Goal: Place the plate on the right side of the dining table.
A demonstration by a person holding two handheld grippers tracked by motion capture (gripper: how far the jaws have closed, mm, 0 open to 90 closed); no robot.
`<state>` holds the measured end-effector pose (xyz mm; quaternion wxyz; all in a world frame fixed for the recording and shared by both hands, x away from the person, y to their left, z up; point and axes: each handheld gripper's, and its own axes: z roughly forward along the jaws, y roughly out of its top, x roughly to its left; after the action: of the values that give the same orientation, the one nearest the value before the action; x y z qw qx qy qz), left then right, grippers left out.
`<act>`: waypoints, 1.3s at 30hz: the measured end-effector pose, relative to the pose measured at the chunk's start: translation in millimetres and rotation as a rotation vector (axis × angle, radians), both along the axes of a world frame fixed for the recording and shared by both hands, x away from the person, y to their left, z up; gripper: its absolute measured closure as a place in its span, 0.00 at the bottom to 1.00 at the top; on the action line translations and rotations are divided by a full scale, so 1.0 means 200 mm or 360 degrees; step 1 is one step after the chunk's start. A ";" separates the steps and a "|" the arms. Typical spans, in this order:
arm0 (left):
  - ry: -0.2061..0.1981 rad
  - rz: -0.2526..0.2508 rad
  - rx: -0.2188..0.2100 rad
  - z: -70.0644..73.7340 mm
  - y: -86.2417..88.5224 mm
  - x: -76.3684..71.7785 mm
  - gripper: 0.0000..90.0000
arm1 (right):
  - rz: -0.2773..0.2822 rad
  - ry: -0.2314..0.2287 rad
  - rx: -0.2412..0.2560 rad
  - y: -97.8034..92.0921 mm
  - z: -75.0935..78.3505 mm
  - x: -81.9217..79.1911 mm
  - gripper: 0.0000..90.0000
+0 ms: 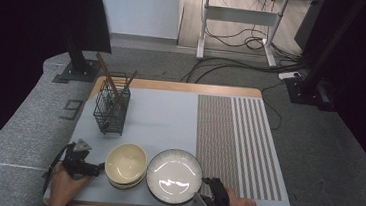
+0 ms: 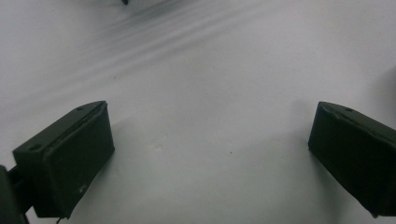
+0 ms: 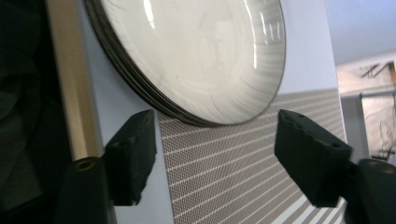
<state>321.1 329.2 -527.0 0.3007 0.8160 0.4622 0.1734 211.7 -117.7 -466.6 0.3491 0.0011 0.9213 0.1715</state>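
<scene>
Both grippers, left gripper [image 1: 96,167] and right gripper [image 1: 209,183], rest gaping beside dishes.

Plate [image 1: 174,176], lower centre of the high view: glazed ceramic look, glossy, lamp glare on it, fine ribbed rim. Cream bowls [image 1: 126,164] left of it: same glossy glaze. Basket [image 1: 111,108], upper left: thin black wire, matt. Sticks [image 1: 114,83] in it: brown, wood-like. Mat [image 1: 160,116]: smooth, matt grey; right part [image 1: 240,145] woven, striped texture. Table edge [image 1: 182,87]: light wood. Gripper pads [image 3: 130,156]: matt black, plastic-like.
</scene>
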 end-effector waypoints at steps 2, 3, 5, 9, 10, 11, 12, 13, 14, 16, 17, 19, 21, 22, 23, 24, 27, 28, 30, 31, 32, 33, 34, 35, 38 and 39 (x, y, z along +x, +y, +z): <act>0.0000 0.0000 0.0000 0.00 0.00 0.00 0.00 | 0.0078 -0.0005 -0.0042 0.03 0.00 -0.02 0.45; 0.0000 0.0000 0.0001 0.00 0.00 0.00 0.00 | 0.0101 -0.0009 -0.0045 0.04 0.00 -0.02 0.46; 0.0000 0.0000 0.0000 0.00 0.00 0.00 0.00 | 0.0145 -0.0007 -0.0063 0.06 0.00 -0.03 0.50; -0.0001 0.0000 0.0000 0.00 0.00 0.00 0.00 | 0.0258 0.0007 -0.0108 0.09 0.01 -0.05 0.55; -0.0001 0.0000 0.0000 0.00 0.00 0.00 0.00 | 0.0258 0.0007 -0.0108 0.09 0.01 -0.05 0.55; 0.0000 0.0000 0.0000 0.00 0.00 0.00 0.00 | 0.0267 0.0003 -0.0113 0.10 0.00 -0.05 0.56; -0.0001 0.0000 0.0000 0.00 0.00 0.00 0.00 | 0.0288 0.0008 -0.0131 0.11 0.00 -0.06 0.59; -0.0001 0.0000 0.0000 0.00 0.00 0.00 0.00 | 0.0287 0.0027 -0.0146 0.12 0.00 -0.06 0.60; -0.0001 0.0000 0.0000 0.00 0.00 0.00 0.00 | 0.0300 0.0021 -0.0153 0.12 0.00 -0.06 0.62; -0.0001 0.0000 0.0000 0.00 0.00 0.00 0.00 | 0.0338 0.0015 -0.0186 0.14 -0.01 -0.07 0.68; -0.0001 0.0000 0.0000 0.00 0.00 0.00 0.00 | 0.0338 0.0015 -0.0186 0.14 -0.01 -0.07 0.68; -0.0001 0.0000 -0.0001 0.00 0.00 0.00 0.00 | 0.0365 0.0014 -0.0202 0.16 0.00 -0.07 0.74; -0.0001 0.0000 0.0000 0.00 0.00 0.00 0.00 | 0.0378 0.0006 -0.0209 0.16 0.00 -0.07 0.77; -0.0001 0.0000 -0.0001 0.00 0.00 0.00 0.00 | 0.0404 0.0011 -0.0230 0.17 -0.01 -0.07 0.80; -0.0001 0.0000 0.0000 0.00 0.00 0.00 0.00 | 0.0404 0.0011 -0.0230 0.17 -0.01 -0.07 0.80; -0.0001 0.0000 0.0000 0.00 0.00 0.00 0.00 | 0.0414 0.0020 -0.0246 0.18 0.00 -0.07 0.80; -0.0001 0.0000 -0.0001 0.00 0.00 0.00 0.00 | 0.0427 0.0053 -0.0259 0.19 0.00 -0.07 0.82; -0.0001 0.0000 0.0000 0.00 0.00 0.00 0.00 | 0.0430 0.0052 -0.0257 0.19 -0.01 -0.07 0.84; -0.0001 0.0000 0.0000 0.00 0.00 0.00 0.00 | 0.0439 0.0058 -0.0273 0.20 -0.01 -0.07 0.85; 0.0000 0.0000 0.0000 0.00 0.00 0.00 0.00 | 0.0450 0.0057 -0.0287 0.20 -0.02 -0.07 0.86; 0.0000 0.0000 0.0000 0.00 0.00 0.00 0.00 | 0.0450 0.0057 -0.0287 0.20 -0.02 -0.07 0.86; 0.0000 0.0000 0.0000 0.00 0.00 0.00 0.00 | 0.0448 0.0057 -0.0299 0.20 -0.02 -0.07 0.87; -0.0001 0.0000 -0.0001 0.00 0.00 0.00 0.00 | 0.0456 0.0046 -0.0314 0.21 -0.03 -0.08 0.88; -0.0001 0.0000 0.0000 0.00 0.00 0.00 0.00 | 0.0463 0.0039 -0.0326 0.21 -0.03 -0.08 0.89; -0.0001 0.0000 -0.0001 0.00 0.00 0.00 0.00 | 0.0493 0.0029 -0.0360 0.23 -0.04 -0.08 0.91; 0.0000 0.0000 0.0000 0.00 0.00 0.00 0.00 | 0.0493 0.0029 -0.0360 0.23 -0.04 -0.08 0.91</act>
<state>321.2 329.2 -527.0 0.3009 0.8159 0.4622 0.1734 195.8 -71.1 -474.0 0.3081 -0.1783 0.9270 0.1184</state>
